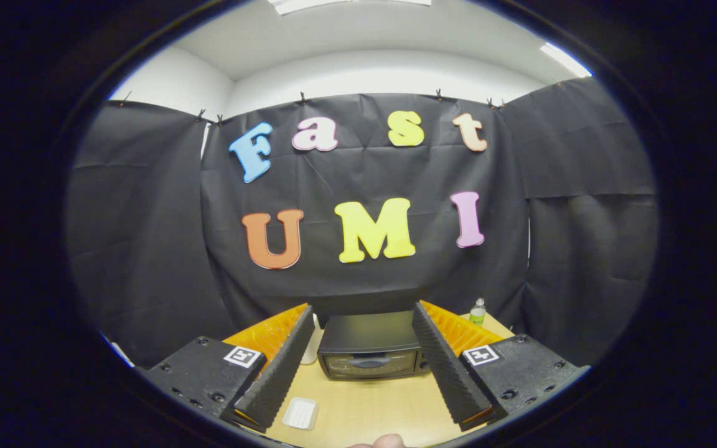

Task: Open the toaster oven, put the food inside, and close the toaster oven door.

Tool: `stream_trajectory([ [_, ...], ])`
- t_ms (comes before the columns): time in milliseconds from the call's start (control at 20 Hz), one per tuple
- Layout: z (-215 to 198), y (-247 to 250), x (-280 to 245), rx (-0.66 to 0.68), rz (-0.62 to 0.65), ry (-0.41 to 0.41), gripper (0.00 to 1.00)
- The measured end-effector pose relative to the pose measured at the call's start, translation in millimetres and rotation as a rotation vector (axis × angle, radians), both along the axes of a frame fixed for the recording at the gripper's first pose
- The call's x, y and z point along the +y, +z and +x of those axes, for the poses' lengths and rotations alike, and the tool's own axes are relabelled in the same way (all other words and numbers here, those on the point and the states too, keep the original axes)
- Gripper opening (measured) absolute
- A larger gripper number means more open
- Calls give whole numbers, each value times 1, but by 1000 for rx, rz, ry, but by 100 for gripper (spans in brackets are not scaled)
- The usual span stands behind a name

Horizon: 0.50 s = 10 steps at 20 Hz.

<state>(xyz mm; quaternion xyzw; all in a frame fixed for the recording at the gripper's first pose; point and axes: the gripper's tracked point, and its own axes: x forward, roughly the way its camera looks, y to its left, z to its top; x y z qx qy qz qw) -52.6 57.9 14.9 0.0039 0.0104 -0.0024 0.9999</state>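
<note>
A light wooden desk [365,407] stands against the black cloth wall of the booth.

Furthest left among the things on it, a small white tray [300,413] lies flat near the desk's front edge, just beside the left finger's tip. It looks shallow and rectangular with rounded corners; nothing can be made out in it.

Further back, a white object [312,348] stands near the desk's back edge, touching or almost touching the oven's left side. The left finger hides most of it, so what it is cannot be told.

The oven [371,346] sits at the middle of the back edge, dark, with a flat top. Its door [371,366] faces the gripper and is shut, with a curved handle [369,361] across the upper part of the glass. What is inside cannot be seen through the dark glass.

At the desk's back right corner stands a small bottle [477,311], upright, with a green label and a pale cap. Its contents cannot be told.

The gripper [365,358] is held above the desk, level and pointing at the oven. Its jaws are spread wide, holding and touching nothing. The oven shows in the gap between the fingers [277,373], beyond their tips and well apart from them.

A fingertip of the person [385,442] shows at the desk's front edge.
</note>
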Motion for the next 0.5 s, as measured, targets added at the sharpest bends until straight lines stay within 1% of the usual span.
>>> stream_trajectory([
  [300,9,-8,3,13,24,1,100],
  [500,11,-8,4,12,15,3,100],
])
